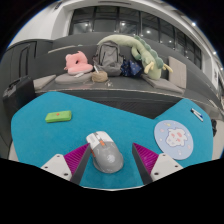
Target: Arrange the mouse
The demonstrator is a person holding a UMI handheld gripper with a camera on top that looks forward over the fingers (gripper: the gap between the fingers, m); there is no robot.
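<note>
1. Looking along the gripper (pixel 108 166), we are seeing its fingers (pixel 72 160) standing wide apart, the mouse (pixel 105 155) lying between them on the teal desk mat (pixel 60 140); whether the pads are pressing it we cannot tell.
2. Moving outward, we are noting a round mouse pad (pixel 175 135) off to the right; a green block (pixel 58 117) to the left; plush toys (pixel 120 55) beyond on the sofa.
3. We are judging the task as barely begun; the mouse is still awaiting carriage to the round mouse pad.
</note>
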